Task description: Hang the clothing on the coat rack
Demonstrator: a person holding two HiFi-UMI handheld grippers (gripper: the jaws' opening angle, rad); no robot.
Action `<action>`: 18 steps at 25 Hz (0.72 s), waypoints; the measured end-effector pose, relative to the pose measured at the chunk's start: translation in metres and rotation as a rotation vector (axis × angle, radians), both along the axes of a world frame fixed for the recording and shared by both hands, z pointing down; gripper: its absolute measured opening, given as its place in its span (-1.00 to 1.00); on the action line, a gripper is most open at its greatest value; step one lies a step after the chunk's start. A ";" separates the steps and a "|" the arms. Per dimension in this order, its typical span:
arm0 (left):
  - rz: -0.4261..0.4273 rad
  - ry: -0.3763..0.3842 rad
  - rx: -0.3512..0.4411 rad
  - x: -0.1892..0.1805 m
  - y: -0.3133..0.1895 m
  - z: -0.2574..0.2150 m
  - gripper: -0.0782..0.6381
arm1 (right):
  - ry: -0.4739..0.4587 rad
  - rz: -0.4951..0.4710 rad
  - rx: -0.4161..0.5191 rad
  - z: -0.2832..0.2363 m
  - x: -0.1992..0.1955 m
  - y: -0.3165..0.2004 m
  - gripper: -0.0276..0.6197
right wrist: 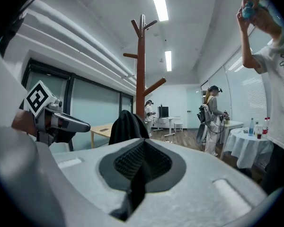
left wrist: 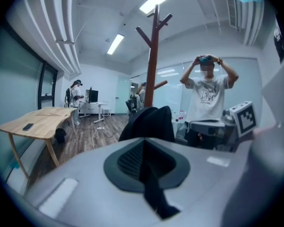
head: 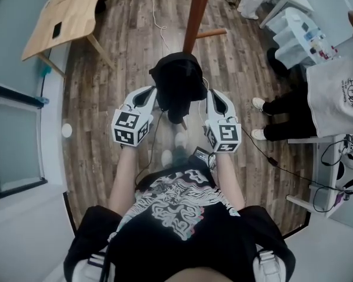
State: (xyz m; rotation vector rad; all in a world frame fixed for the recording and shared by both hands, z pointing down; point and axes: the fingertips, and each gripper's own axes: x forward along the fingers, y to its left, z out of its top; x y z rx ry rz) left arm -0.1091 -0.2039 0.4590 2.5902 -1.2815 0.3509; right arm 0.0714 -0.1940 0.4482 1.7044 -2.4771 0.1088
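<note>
A black garment (head: 177,84) hangs bunched between my two grippers, just in front of the brown wooden coat rack (head: 197,10). My left gripper (head: 155,94) is shut on the garment's left side, and a strip of black cloth is pinched in its jaws (left wrist: 144,162). My right gripper (head: 209,96) is shut on the right side, also with cloth caught between the pads (right wrist: 141,167). The garment's bulk (left wrist: 149,122) rises beyond the left jaws and also shows beyond the right ones (right wrist: 127,126). The rack's pole and pegs (left wrist: 153,65) stand upright behind it, bare (right wrist: 140,65).
A light wooden table (head: 65,13) stands at the far left. A person in a white shirt (head: 326,96) stands close on the right, beside white furniture (head: 294,37). Cables trail over the wooden floor (head: 106,98). Other people stand farther back (right wrist: 212,117).
</note>
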 end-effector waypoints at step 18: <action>-0.041 0.063 0.033 -0.002 0.052 -0.029 -0.81 | -0.051 -0.016 -0.033 -0.009 -0.018 0.065 -0.91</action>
